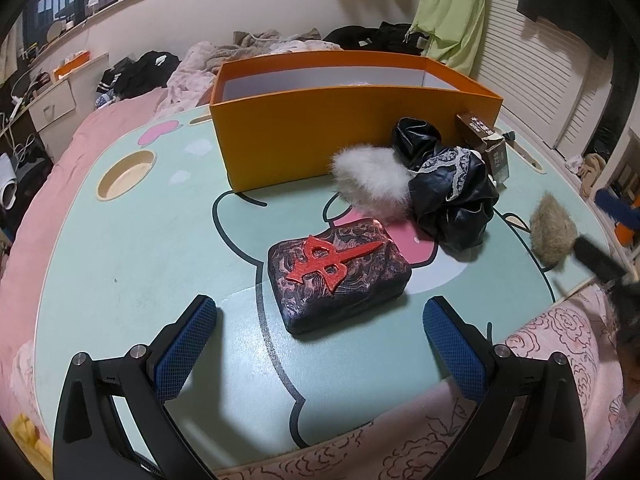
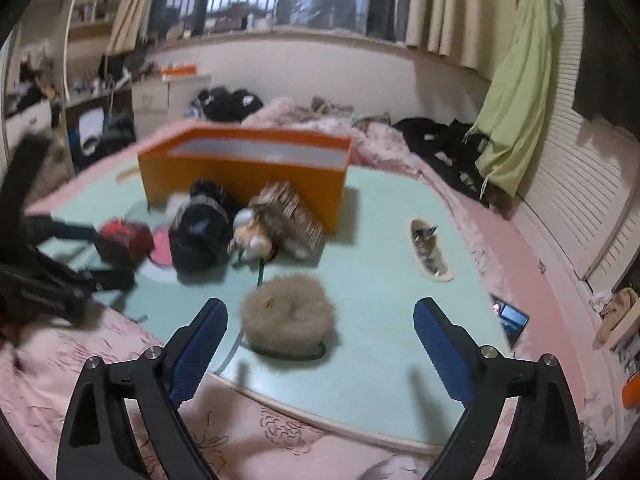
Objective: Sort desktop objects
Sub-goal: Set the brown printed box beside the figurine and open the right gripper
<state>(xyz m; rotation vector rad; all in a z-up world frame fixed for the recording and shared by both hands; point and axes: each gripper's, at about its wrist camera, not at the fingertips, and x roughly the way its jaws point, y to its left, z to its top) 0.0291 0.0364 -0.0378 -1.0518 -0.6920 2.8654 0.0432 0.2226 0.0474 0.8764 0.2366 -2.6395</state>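
The orange box (image 2: 244,168) is taken as the landmark, at the far side of the tabletop (image 2: 372,248). The tan fur ring (image 2: 288,318) lies well in front of it, alone, just ahead of the right gripper (image 2: 320,340), whose jaws are spread wide with nothing held. It is round, so no long axis is offered. Left of it, the patterned case (image 1: 340,272) sits before the left gripper (image 1: 320,340), jaws likewise apart and empty. The tabletop's near edge is close; open room is seen to the right.
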